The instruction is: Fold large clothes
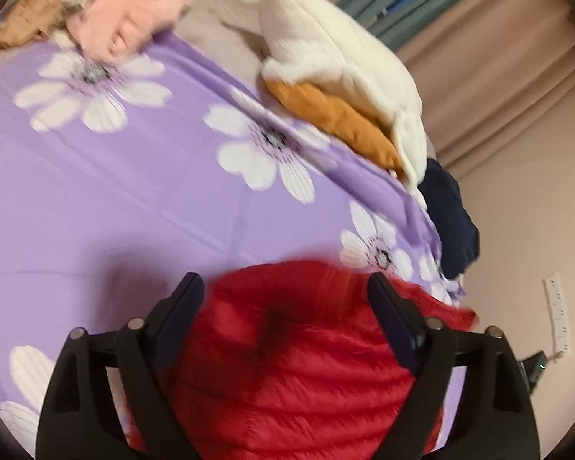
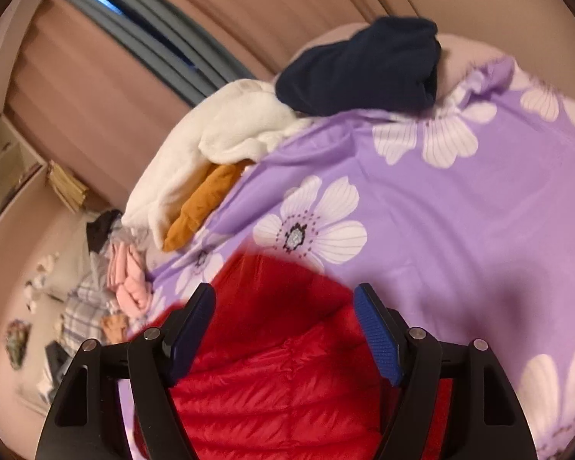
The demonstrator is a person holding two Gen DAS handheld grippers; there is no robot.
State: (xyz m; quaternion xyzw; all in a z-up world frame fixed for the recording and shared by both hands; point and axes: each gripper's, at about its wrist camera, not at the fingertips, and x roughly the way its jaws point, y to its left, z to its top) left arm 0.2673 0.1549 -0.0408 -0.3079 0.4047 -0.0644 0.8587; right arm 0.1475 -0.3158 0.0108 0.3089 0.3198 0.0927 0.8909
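A red quilted jacket [image 1: 287, 364] lies bunched on a purple bedsheet with white flowers [image 1: 134, 191]. My left gripper [image 1: 283, 281] hangs over it, open, its fingers wide apart on either side of the red fabric and not pressing on it. In the right wrist view the same red jacket [image 2: 280, 375] fills the lower middle, lying on the bedsheet [image 2: 460, 230]. My right gripper [image 2: 285, 291] is open too, and its blue pads [image 2: 375, 333] stand clear of the cloth. The jacket's near part is hidden under both grippers.
Along the sheet's far edge lie a white fleece [image 1: 333, 57], an orange garment [image 1: 337, 119] and a navy garment [image 1: 448, 214]. A pink garment [image 1: 134, 19] is piled at the far left corner. Brown curtains [image 1: 498, 57] hang behind the bed. A power strip [image 1: 557, 314] is at right.
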